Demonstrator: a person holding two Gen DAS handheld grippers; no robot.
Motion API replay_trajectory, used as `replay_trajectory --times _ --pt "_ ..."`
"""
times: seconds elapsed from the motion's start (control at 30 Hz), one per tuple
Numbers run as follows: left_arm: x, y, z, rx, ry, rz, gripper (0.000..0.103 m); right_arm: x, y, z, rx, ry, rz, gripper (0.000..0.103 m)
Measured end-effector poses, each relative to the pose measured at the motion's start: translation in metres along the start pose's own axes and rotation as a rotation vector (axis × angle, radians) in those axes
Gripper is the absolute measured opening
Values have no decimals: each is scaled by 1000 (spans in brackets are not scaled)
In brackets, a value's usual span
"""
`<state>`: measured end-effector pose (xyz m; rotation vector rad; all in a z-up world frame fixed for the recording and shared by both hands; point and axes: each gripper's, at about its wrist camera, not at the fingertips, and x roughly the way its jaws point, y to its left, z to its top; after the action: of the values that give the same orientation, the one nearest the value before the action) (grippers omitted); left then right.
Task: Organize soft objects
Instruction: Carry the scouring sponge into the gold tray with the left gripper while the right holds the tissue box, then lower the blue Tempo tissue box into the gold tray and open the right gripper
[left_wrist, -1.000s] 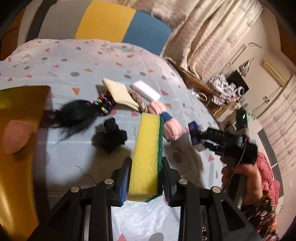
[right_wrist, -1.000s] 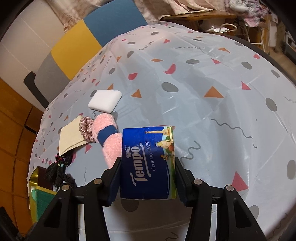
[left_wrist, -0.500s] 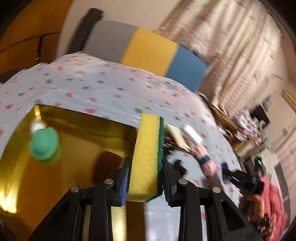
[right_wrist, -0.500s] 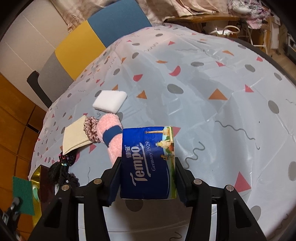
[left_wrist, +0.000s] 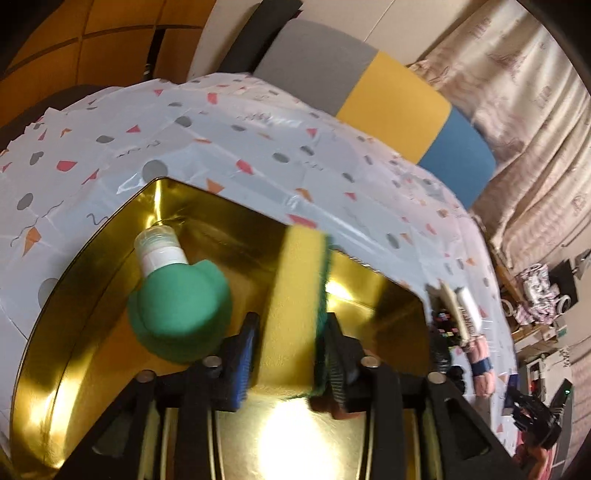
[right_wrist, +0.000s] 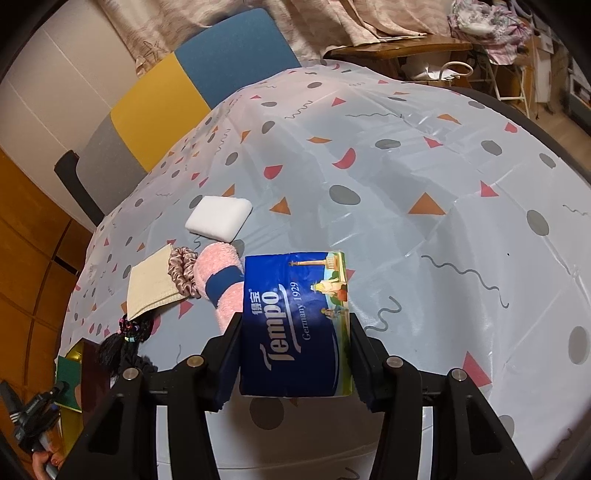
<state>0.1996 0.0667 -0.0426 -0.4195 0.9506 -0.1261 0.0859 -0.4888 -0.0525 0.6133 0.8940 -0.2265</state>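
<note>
Over the gold tray (left_wrist: 92, 332), whose far rim (left_wrist: 258, 210) meets the patterned tablecloth (left_wrist: 258, 147), the left gripper (left_wrist: 288, 354) has its jaws just widened around the yellow sponge (left_wrist: 295, 295), beside a green puff (left_wrist: 177, 317). The right gripper (right_wrist: 295, 354) clamps a blue tissue pack (right_wrist: 295, 325). Only the right view shows open cloth to its right, with a white sponge (right_wrist: 218, 218), pink sock (right_wrist: 218, 277) and beige cloth (right_wrist: 151, 288) to its left.

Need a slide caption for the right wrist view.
Right claw grips a blue tissue pack above the patterned tablecloth.
</note>
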Motion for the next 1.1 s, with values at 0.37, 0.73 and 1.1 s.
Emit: replay_trajectory --times 0.37,0.73,1.1 --pt "-26 19 -11 -59 -38 17 67 -1 8 -1 -42 -14 -11 53" --pt "-42 14 -13 -9 -82 22 67 -18 40 -9 -156 -102 62 53" --pt "-20 -33 -18 150 14 -159 66 -25 92 -51 -225 -70 183 53"
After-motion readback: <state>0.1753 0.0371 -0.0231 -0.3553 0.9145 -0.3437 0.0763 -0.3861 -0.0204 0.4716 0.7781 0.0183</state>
